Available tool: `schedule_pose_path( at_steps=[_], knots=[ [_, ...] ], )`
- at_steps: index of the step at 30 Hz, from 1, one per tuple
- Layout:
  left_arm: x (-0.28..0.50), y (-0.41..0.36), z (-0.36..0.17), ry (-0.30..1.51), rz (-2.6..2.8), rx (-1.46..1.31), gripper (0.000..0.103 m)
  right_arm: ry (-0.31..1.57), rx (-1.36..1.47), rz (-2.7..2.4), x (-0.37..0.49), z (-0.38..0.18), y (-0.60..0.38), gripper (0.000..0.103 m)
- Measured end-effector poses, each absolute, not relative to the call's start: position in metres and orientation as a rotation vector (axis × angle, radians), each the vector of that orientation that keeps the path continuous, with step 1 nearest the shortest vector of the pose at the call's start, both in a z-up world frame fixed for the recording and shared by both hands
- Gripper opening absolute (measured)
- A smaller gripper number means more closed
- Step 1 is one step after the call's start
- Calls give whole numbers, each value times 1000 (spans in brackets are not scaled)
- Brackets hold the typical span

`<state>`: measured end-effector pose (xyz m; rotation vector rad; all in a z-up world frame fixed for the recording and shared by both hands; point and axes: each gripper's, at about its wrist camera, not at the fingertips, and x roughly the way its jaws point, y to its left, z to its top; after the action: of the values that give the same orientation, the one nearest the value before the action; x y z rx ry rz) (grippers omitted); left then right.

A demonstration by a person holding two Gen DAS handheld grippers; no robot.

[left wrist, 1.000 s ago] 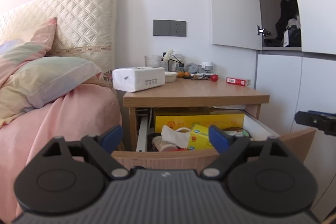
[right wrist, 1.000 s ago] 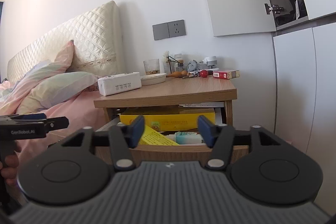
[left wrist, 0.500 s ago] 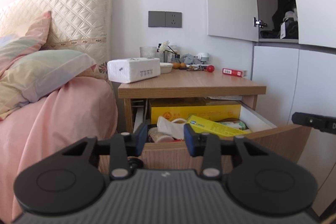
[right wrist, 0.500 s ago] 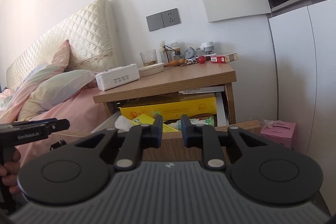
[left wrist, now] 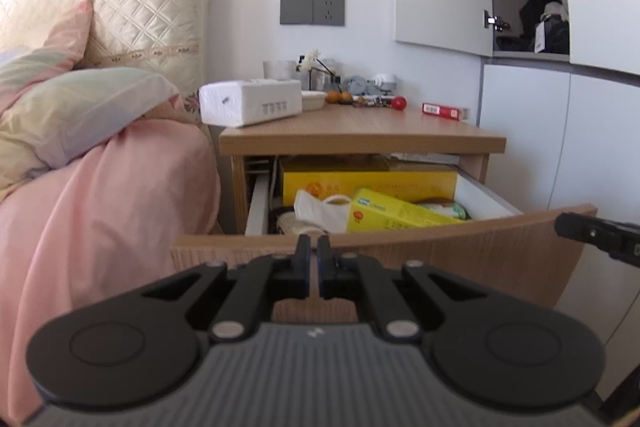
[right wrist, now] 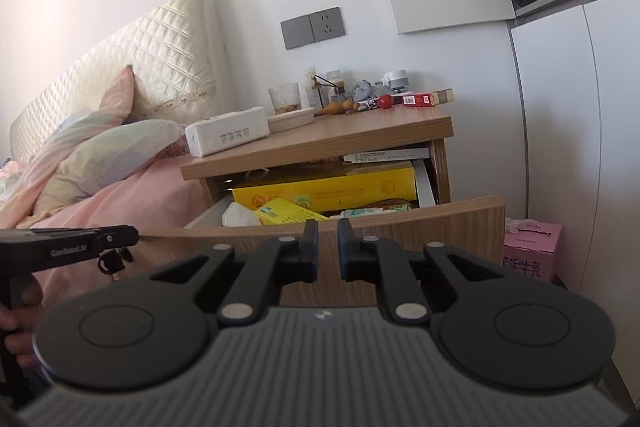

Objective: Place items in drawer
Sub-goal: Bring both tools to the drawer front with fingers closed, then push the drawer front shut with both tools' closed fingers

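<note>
The wooden nightstand's drawer point(left wrist: 460, 247) point(right wrist: 440, 227) stands pulled open. Inside lie a large yellow box point(left wrist: 368, 179), a smaller yellow carton point(left wrist: 392, 213) and a white tissue wad point(left wrist: 320, 211). On the nightstand top point(left wrist: 360, 131) lie a white tissue pack point(left wrist: 250, 101), a red cigarette pack point(left wrist: 444, 111), a red ball point(left wrist: 399, 103) and small clutter. My left gripper point(left wrist: 314, 247) is shut and empty, in front of the drawer front. My right gripper point(right wrist: 327, 233) is nearly shut and empty, also before the drawer front.
A bed with a pink cover point(left wrist: 100, 207) and pillows lies left of the nightstand. White wardrobe doors point(left wrist: 520, 147) stand to the right, one upper door open. A pink carton point(right wrist: 530, 251) sits on the floor by the wardrobe. The other gripper shows at each view's edge.
Both grippers have closed from wide open to shut, empty. Both views have drawn back and tilted a little; the drawer stays open.
</note>
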<state>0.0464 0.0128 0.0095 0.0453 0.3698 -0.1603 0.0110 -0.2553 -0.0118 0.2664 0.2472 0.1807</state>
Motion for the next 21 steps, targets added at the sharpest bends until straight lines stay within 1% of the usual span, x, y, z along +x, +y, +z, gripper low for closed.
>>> schedule_pose_path(
  at_steps=[11,21],
  knots=[
    [48,15,5,387,-144,54,5,261,292,139,20,-16,-259,12],
    [51,9,3,404,-163,81,4,253,233,126,19,-14,-253,11]
  ],
)
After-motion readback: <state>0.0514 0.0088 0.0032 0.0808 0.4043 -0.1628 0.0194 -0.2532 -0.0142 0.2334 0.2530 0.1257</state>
